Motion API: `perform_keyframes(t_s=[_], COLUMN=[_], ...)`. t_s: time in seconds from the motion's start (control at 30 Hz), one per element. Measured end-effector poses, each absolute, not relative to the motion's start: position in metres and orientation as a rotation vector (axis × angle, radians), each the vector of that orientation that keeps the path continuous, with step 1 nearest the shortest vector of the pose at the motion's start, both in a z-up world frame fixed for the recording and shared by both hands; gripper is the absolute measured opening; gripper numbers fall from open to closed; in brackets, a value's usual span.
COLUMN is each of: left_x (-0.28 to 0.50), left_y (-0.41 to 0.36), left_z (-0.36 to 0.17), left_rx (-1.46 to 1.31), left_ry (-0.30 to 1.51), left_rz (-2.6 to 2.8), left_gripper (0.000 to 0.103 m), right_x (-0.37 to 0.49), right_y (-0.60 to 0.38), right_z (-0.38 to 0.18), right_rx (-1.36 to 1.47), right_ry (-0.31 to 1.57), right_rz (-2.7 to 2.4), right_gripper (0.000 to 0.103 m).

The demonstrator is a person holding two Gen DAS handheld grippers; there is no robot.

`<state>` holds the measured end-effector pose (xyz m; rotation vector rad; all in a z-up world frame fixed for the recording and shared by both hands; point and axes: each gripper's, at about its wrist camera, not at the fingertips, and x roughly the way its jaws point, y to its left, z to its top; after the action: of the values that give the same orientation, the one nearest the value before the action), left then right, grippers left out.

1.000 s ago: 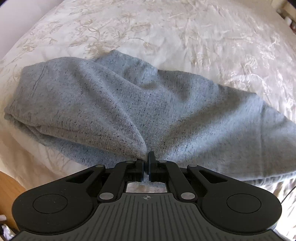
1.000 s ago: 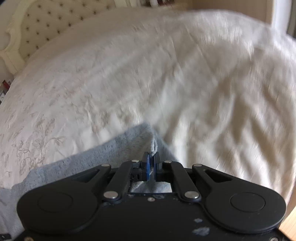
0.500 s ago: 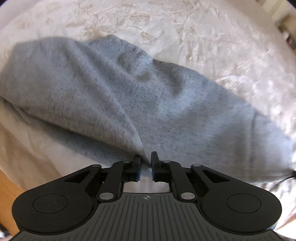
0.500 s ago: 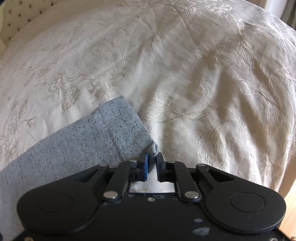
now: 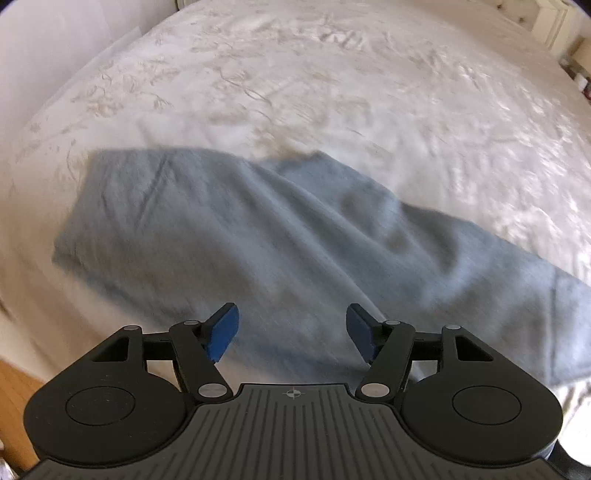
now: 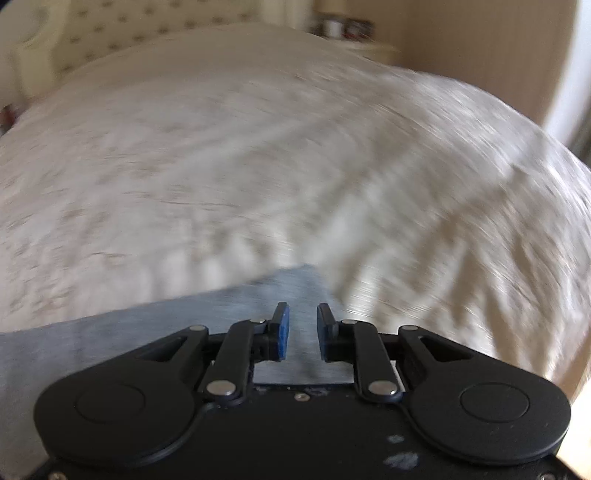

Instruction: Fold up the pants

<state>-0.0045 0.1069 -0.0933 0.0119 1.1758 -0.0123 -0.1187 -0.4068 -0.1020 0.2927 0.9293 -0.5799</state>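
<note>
The grey pants [image 5: 280, 236] lie folded lengthwise on the cream bedspread [image 5: 332, 81], running from upper left to lower right in the left wrist view. My left gripper [image 5: 291, 328] is wide open and empty, just above the pants' near edge. In the right wrist view the pants' leg end [image 6: 207, 314] lies under my right gripper [image 6: 302, 325], which is partly open and holds nothing. Both views are blurred by motion.
The bed's near edge and a wooden floor [image 5: 14, 380] show at the lower left of the left wrist view. A tufted headboard [image 6: 122, 26] and a nightstand [image 6: 354, 37] stand at the far end in the right wrist view.
Both grippers have let go of the pants and opened, the left one wide. Both have pulled back and up from the fabric, which now lies flat on the bed.
</note>
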Motion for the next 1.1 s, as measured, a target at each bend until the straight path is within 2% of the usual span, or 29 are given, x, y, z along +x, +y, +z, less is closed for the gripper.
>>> perform_keyframes(t_s=[0.1, 0.23, 0.33, 0.53, 0.77, 0.93, 1.1], left_x=[0.022, 0.038, 0.036, 0.039, 0.039, 0.056, 0.095], left_y=[0.123, 0.152, 0.179, 0.201, 0.223, 0.236, 0.243], left_z=[-0.112, -0.156, -0.174, -0.166, -0.162, -0.122, -0.118], left_rx=[0.055, 0.16, 0.129, 0.07, 0.03, 0.038, -0.017], left_ry=[1.206, 1.387, 1.448, 1.472, 1.506, 1.377, 1.284], left_rz=[-0.034, -0.068, -0.138, -0.258, -0.339, -0.375, -0.322], left_gripper=[0.064, 0.064, 0.07, 0.07, 0.071, 0.07, 0.07], right_x=[-0.102, -0.078, -0.059, -0.022, 0.017, 0.027, 0.036], right_y=[-0.367, -0.3, -0.238, -0.114, 0.008, 0.037, 0.028], right_z=[-0.091, -0.081, -0.076, -0.078, -0.117, -0.161, -0.146], right_rx=[0.252, 0.247, 0.213, 0.211, 0.13, 0.094, 0.096], right_ry=[0.916, 0.934, 0.945, 0.964, 1.056, 1.285, 1.265], right_rz=[-0.483, -0.306, -0.119, 0.233, 0.468, 0.5, 0.51], right_gripper=[0.02, 0.022, 0.022, 0.024, 0.025, 0.026, 0.025])
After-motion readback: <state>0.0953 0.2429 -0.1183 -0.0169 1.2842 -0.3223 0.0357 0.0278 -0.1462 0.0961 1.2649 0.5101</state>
